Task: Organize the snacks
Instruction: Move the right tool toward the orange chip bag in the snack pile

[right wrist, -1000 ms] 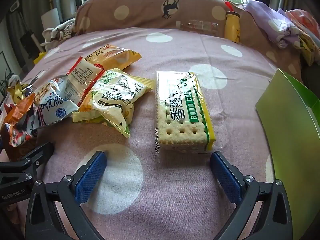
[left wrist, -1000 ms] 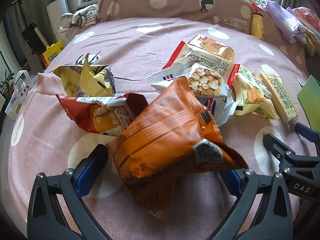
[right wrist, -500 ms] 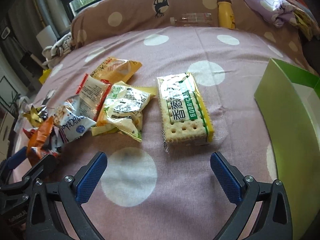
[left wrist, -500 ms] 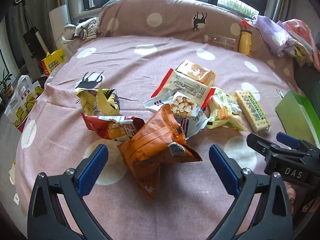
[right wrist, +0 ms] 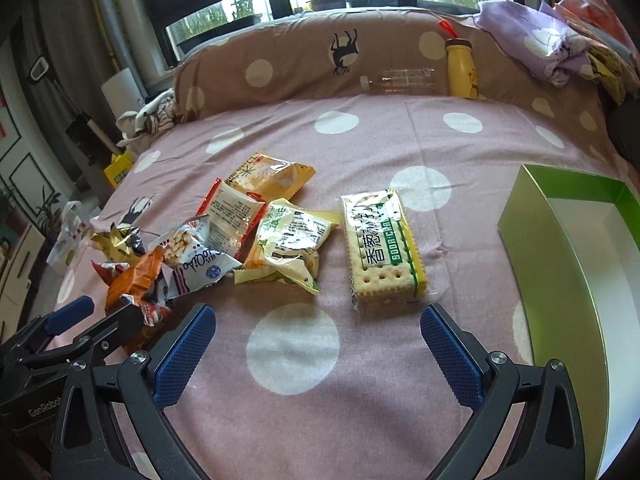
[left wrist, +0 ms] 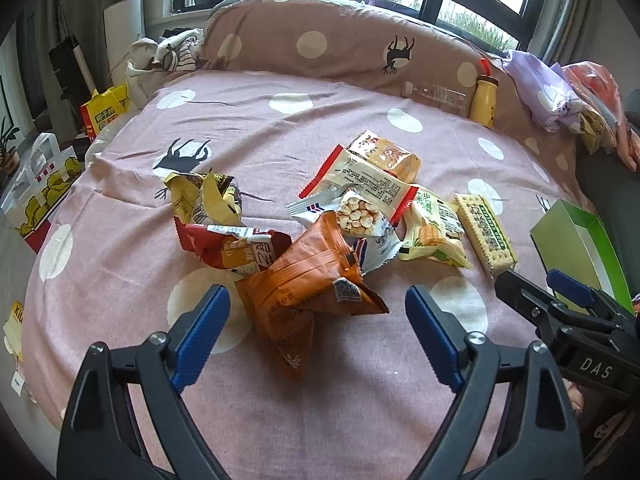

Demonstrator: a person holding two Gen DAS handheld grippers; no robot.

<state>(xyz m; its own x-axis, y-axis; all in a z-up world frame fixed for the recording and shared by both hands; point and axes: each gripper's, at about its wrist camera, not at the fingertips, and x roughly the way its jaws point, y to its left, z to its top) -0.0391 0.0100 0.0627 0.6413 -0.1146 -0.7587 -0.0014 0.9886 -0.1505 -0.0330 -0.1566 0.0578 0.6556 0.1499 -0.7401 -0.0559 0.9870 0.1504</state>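
Crinkled orange foil snack bag lies left of the green cardboard box, between the left gripper whose jaws have just been narrowing, untouched. Right gripper gapes empty, likely poised for packing.

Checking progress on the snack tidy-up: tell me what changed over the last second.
Both grippers pulled up and back from the bed. The left gripper has just been closing slightly, its fingers not touching the orange bag. The right gripper stays open. Snacks and green box unmoved.
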